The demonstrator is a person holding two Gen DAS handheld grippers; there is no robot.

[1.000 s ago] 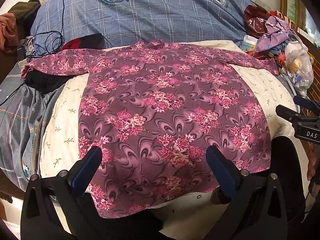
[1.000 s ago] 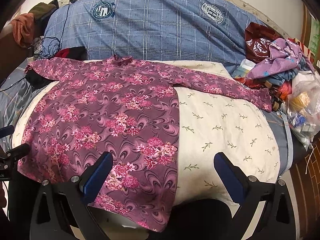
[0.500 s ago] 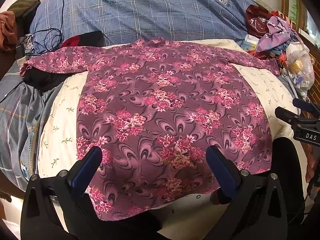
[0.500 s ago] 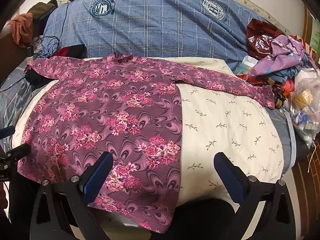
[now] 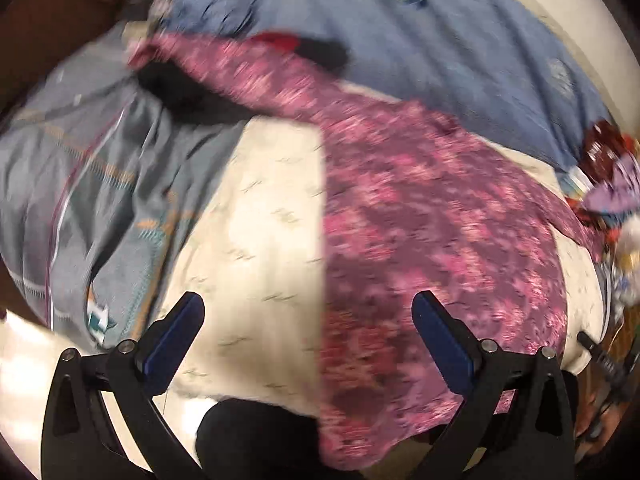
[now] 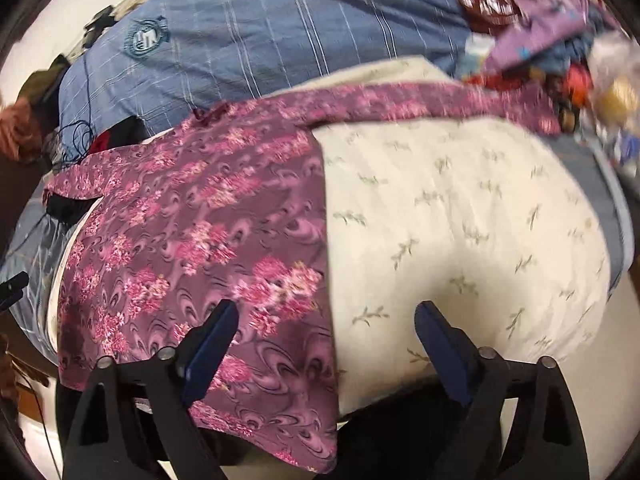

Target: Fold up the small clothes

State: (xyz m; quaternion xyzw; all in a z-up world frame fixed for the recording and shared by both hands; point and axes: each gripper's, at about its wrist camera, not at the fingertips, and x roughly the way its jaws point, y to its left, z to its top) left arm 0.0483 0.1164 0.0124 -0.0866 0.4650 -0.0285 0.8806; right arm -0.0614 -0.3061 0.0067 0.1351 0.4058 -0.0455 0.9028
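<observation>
A purple long-sleeved top with pink flowers (image 5: 432,232) lies spread flat on a cream leaf-print cushion (image 5: 256,240), sleeves stretched out to both sides. It also shows in the right wrist view (image 6: 208,240). My left gripper (image 5: 308,320) is open and empty, hovering over the cushion beside the top's left edge. My right gripper (image 6: 324,328) is open and empty, hovering over the top's right hem edge. Both views are blurred by motion.
A blue checked quilt (image 6: 280,28) lies behind the top. A grey blanket (image 5: 92,168) is on the left. A heap of clothes and bags (image 6: 560,32) sits at the right. The cream cushion (image 6: 460,220) lies bare to the right of the top.
Both grippers have swung outwards: the left view has shifted left towards the left sleeve and grey blanket, the right view has tilted right. The top has not moved. Both grippers stay open.
</observation>
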